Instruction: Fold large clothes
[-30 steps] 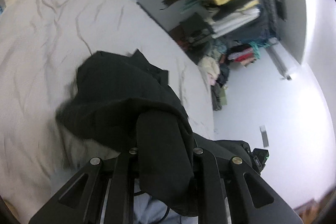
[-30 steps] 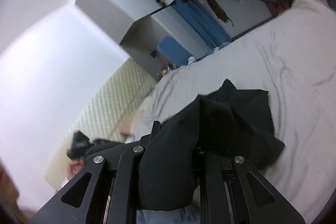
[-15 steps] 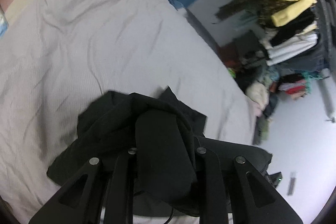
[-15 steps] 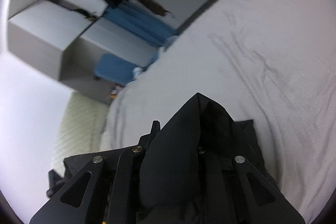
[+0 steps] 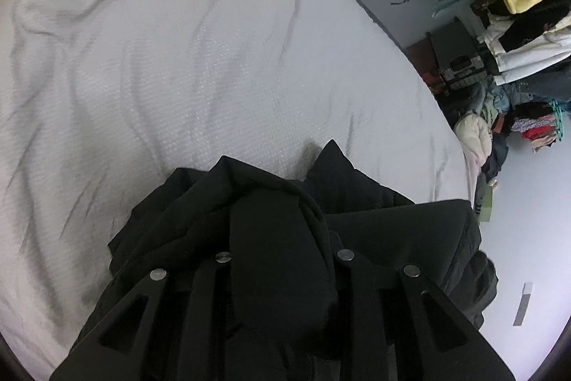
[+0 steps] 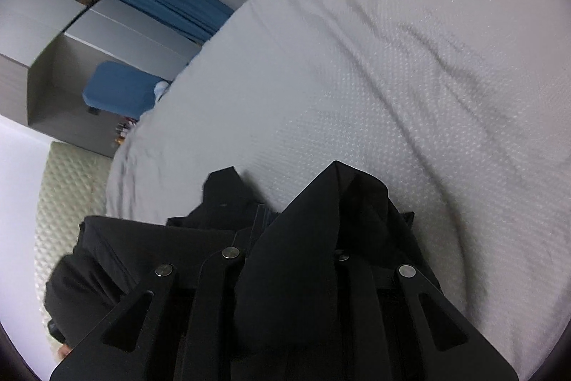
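A black garment (image 5: 271,202) is clamped in both tools: a fold of it is pinched between the jaws of the left gripper (image 5: 282,259), another between those of the right gripper (image 6: 289,256). It is held bunched over the near edge of the bed (image 5: 178,59), the rest draped on the grey-white bedspread. The cloth is judged soft, limp and fairly thick, not slippery, so it will sag between grips. A hem or corner is best taken, with the fabric pulled taut before being laid flat.
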`<move>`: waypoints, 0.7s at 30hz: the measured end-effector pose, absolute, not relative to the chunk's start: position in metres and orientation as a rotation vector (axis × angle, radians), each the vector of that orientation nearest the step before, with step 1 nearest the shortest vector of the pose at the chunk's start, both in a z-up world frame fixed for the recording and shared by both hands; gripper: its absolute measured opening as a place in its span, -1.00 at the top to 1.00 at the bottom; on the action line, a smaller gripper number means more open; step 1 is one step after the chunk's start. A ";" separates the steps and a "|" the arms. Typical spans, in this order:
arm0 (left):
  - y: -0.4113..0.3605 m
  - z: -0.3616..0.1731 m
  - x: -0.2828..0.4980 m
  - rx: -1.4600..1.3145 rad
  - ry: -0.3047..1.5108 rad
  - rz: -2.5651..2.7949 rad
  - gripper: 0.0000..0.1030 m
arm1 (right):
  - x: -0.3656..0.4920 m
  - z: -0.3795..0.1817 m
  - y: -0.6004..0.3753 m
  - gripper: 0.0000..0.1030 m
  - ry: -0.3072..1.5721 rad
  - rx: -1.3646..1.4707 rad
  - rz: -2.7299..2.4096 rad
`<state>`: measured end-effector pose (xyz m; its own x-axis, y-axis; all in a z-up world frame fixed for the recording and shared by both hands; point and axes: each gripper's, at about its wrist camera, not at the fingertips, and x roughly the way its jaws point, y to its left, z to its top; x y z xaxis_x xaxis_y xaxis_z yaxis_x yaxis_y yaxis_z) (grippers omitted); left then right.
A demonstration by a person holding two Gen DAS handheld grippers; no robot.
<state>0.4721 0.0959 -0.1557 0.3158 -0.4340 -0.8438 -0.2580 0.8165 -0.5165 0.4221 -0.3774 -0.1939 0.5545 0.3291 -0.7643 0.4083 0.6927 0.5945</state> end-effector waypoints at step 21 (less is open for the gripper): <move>0.106 -0.092 0.419 -0.501 1.245 -0.278 0.10 | 0.366 -0.134 -0.382 -0.48 1.024 0.773 0.106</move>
